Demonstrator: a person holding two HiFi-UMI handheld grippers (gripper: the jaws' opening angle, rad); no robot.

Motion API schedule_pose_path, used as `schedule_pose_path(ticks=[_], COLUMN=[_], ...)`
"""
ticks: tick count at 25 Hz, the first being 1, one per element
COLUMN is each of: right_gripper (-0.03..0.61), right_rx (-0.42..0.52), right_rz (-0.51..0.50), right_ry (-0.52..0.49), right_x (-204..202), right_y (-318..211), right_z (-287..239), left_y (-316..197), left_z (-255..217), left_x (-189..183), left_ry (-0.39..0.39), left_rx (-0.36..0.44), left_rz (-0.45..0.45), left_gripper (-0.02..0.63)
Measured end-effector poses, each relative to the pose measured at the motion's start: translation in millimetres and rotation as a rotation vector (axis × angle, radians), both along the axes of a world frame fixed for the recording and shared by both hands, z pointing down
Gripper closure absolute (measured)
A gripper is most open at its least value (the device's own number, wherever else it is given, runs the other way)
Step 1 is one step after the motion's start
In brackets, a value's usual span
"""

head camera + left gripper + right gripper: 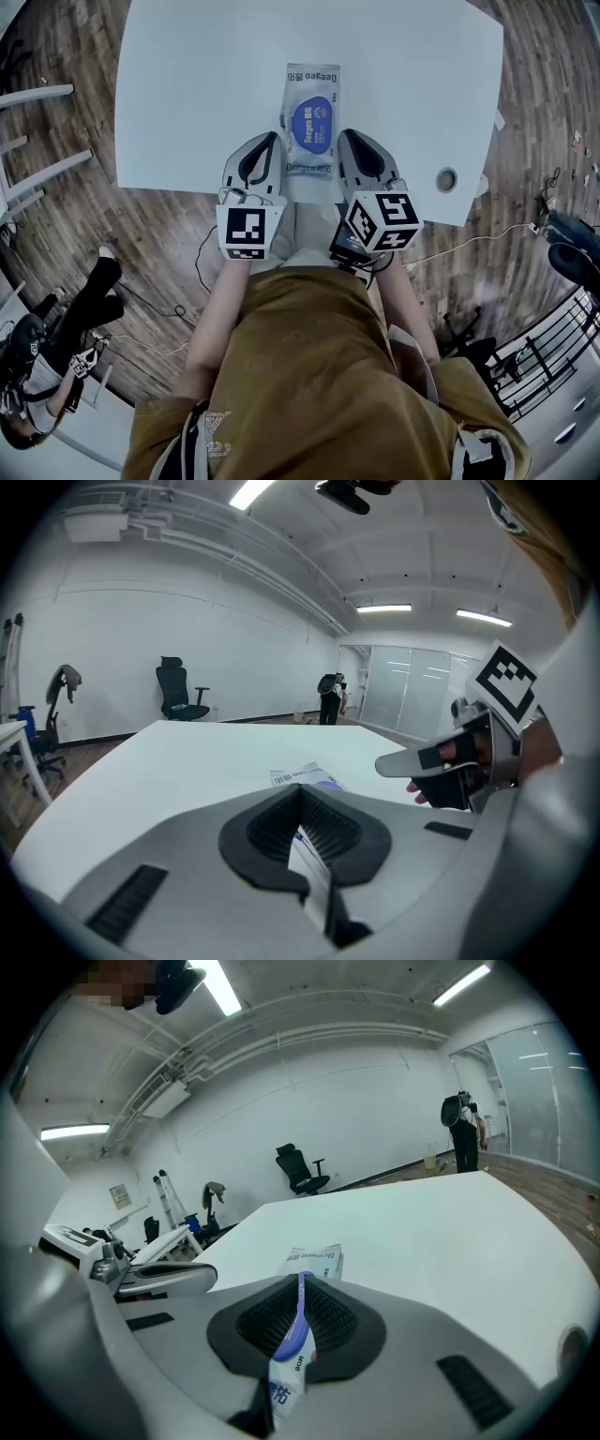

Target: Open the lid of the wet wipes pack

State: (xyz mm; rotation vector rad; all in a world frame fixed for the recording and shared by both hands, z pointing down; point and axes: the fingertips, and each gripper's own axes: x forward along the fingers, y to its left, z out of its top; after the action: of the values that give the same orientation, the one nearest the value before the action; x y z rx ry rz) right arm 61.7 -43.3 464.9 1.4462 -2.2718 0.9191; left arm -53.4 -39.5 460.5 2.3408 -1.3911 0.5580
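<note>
The wet wipes pack (312, 120) is laid flat on the white desk (187, 94), close to its near edge, with the blue lid (313, 126) seen on top. The pack is flanked by both tools. The left claw (305, 829) is closed on the pack's thin left edge. The right claw (298, 1321) is closed on the pack's right edge, where a blue and white strip is pinched between the ribbed pads (328, 1316).

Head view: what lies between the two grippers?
In the head view, the flat white wet wipes pack with a blue oval lid, on the white table. The left gripper and right gripper each have fingers closed on its edge.
</note>
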Motion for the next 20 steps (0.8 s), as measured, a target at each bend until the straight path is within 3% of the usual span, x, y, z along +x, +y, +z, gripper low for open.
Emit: schedule_pose_path(ticks=[13, 20], right_gripper=[0.565, 0.513], right_rx=[-0.14, -0.197], right_rz=[-0.039, -0.082], right_ry=[-0.035, -0.033], right_x=[-15, -23], right_y=[5, 8], right_z=[29, 38], left_y=[12, 13], left_z=[14, 18], left_x=[11, 19], left_ry=[-0.001, 0.016], left_rx=[-0.044, -0.06], left_rz=[0.046, 0.086], left_gripper=[0.612, 0.612])
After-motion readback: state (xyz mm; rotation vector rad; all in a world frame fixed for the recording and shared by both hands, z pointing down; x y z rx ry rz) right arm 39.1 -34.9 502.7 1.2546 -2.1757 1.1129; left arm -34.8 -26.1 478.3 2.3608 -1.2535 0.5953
